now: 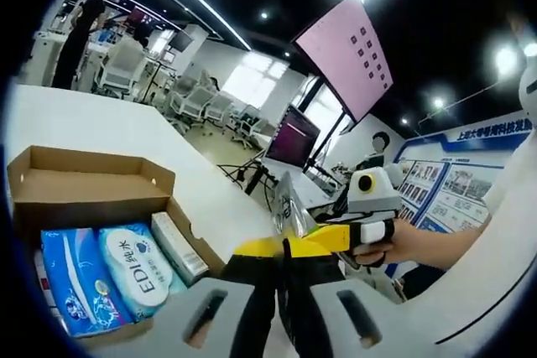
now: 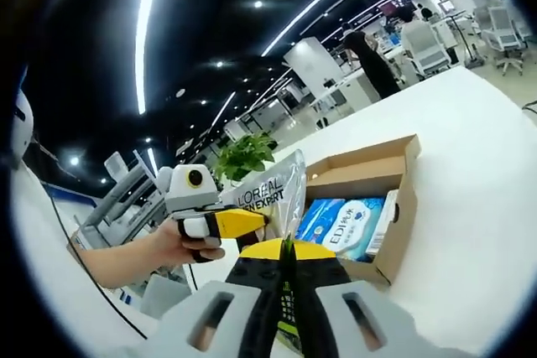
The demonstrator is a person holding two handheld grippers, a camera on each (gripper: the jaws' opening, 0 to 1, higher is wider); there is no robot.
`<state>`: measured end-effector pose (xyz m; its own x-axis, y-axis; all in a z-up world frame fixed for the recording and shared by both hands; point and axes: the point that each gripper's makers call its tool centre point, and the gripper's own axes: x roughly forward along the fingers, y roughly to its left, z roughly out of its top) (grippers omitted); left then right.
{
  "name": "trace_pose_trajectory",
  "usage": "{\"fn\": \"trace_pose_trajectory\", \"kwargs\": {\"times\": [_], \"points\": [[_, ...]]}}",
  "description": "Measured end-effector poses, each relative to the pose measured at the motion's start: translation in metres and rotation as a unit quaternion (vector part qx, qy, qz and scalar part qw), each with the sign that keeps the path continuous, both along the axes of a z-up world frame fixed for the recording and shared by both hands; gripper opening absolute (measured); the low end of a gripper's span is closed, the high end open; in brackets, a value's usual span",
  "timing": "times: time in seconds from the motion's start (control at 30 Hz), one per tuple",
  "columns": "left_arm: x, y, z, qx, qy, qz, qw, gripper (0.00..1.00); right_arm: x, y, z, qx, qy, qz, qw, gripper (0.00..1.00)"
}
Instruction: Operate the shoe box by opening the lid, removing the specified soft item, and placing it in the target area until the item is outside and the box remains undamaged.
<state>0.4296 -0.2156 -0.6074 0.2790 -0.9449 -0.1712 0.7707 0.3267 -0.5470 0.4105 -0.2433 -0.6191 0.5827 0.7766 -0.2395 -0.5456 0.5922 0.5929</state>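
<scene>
An open cardboard shoe box [image 1: 84, 175] [image 2: 401, 207] stands on the white table [image 1: 101, 123] [image 2: 478, 207], lid flap folded back. Inside lie blue tissue packs [image 1: 126, 270] [image 2: 344, 220] and a narrow white carton [image 1: 178, 245] [image 2: 384, 225]. A silvery soft packet [image 1: 289, 205] [image 2: 273, 190] printed L'OREAL EXPERT hangs in the air beside the box, outside it. My left gripper [image 1: 284, 251] [image 2: 252, 222] is shut on one edge of it. My right gripper [image 2: 285, 251] [image 1: 323, 239] is shut on it from the other side.
A person's hand [image 1: 403, 245] [image 2: 159, 253] holds each gripper. Beyond the table stand office chairs [image 1: 197, 102], a monitor [image 1: 289, 136], a pink dotted board [image 1: 344, 52] and a green plant [image 2: 247, 155]. A person [image 1: 75, 39] [image 2: 369, 60] stands far off.
</scene>
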Motion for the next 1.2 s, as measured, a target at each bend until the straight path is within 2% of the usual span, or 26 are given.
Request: {"fn": "trace_pose_trajectory", "kwargs": {"times": [0.2,0.4,0.67,1.2], "points": [[0.002,-0.013,0.001,0.014,-0.018,0.0,0.9997,0.0,0.002,-0.014,0.001,-0.006,-0.008,-0.015,0.9998,0.0],[0.008,-0.037,-0.006,0.013,-0.019,-0.002,0.9997,0.0,0.007,-0.038,-0.005,-0.025,-0.003,-0.041,0.9988,0.0],[0.015,-0.058,-0.01,0.029,-0.023,-0.014,0.9992,0.0,0.012,-0.057,-0.009,-0.025,-0.003,-0.064,0.9976,0.0],[0.013,-0.067,-0.02,0.043,-0.015,-0.012,0.9989,0.0,0.011,-0.067,-0.018,-0.031,-0.015,-0.062,0.9975,0.0]]}}
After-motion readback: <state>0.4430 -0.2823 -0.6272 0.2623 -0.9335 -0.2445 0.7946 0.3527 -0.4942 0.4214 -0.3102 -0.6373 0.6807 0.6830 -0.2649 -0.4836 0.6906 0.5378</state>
